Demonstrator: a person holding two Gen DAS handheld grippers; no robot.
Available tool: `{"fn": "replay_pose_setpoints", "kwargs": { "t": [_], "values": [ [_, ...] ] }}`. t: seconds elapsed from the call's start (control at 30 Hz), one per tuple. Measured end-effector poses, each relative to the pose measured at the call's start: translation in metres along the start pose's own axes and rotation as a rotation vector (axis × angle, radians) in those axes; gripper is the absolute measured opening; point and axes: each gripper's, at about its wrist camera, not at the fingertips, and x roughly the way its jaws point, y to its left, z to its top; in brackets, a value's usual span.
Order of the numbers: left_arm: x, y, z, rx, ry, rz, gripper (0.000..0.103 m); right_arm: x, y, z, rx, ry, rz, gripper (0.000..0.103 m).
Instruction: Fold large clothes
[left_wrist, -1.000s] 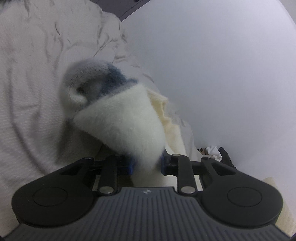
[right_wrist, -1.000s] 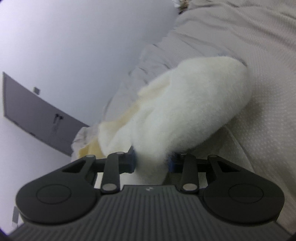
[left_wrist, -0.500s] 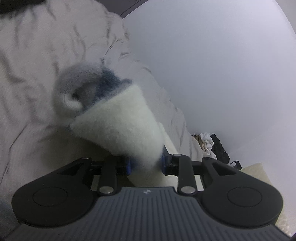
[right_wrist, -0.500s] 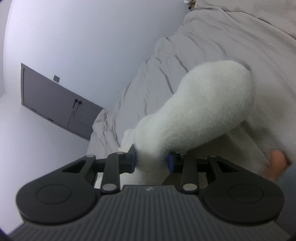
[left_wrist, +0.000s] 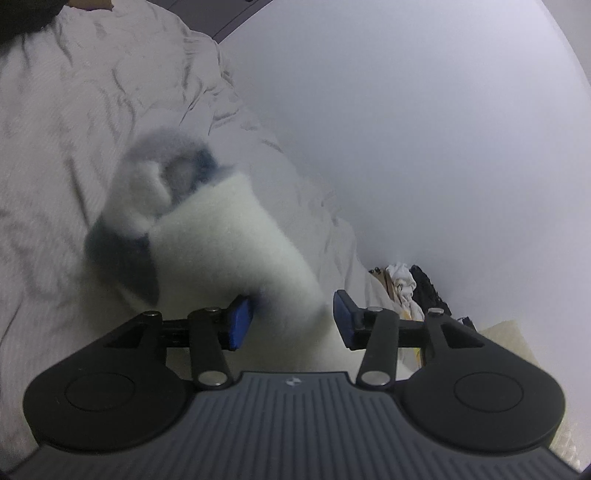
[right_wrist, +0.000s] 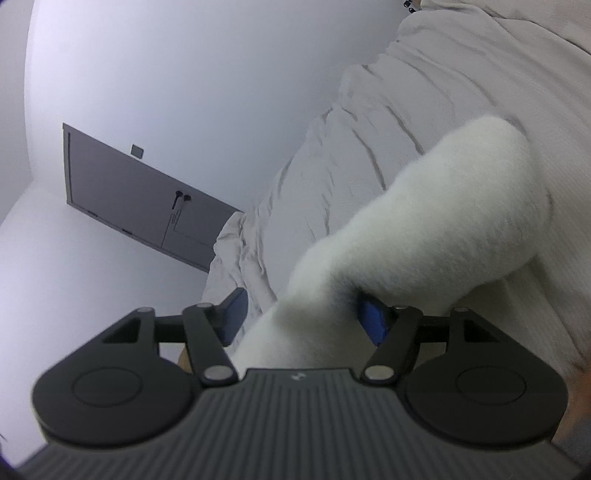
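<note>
fleece garment (left_wrist: 236, 236), white with a blue-grey cuff, hangs over the rumpled bed (left_wrist: 74, 110), its near end between the left tongs (left_wrist: 291, 317). these are spreading, right pad clear of it. the right tongs (right_wrist: 303, 314) are spreading too, white fleece between them, left pad clear. a far clothes pile (left_wrist: 410, 284) lies loose.

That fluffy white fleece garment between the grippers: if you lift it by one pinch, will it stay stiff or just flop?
The fluffy white fleece garment would likely flop: it bulges and sags in soft rolls. It looks light for its bulk, judging by the airy pile. As the left gripper and right gripper are opening, it may slide free.
</note>
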Motion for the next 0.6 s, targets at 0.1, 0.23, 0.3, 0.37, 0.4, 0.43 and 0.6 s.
{"fn": "replay_pose_setpoints", "kwargs": {
  "t": [0.1,0.23,0.3,0.37,0.4,0.43,0.6],
  "values": [
    [0.021,0.003,0.015,-0.006,-0.003,0.027,0.051,0.017,0.008,0.010,-0.019,0.002,-0.006,0.068],
    [0.055,-0.004,0.033,0.073,0.006,0.115,0.020,0.049,0.015,0.022,-0.046,0.012,-0.022,0.068],
    [0.073,-0.004,0.040,0.097,0.029,0.148,0.012,0.067,0.015,0.027,-0.067,0.017,-0.063,0.068],
    [0.090,-0.006,0.046,0.141,0.033,0.165,0.010,0.088,0.011,0.032,-0.080,0.030,-0.097,0.067],
    [0.100,-0.007,0.050,0.176,0.029,0.185,0.010,0.098,0.008,0.034,-0.082,0.040,-0.111,0.067],
    [0.108,-0.009,0.052,0.216,0.026,0.213,0.010,0.106,0.004,0.036,-0.084,0.050,-0.123,0.067],
    [0.150,-0.003,0.053,0.354,0.034,0.276,0.010,0.140,-0.012,0.040,-0.118,0.075,-0.172,0.065]
  ]
}}
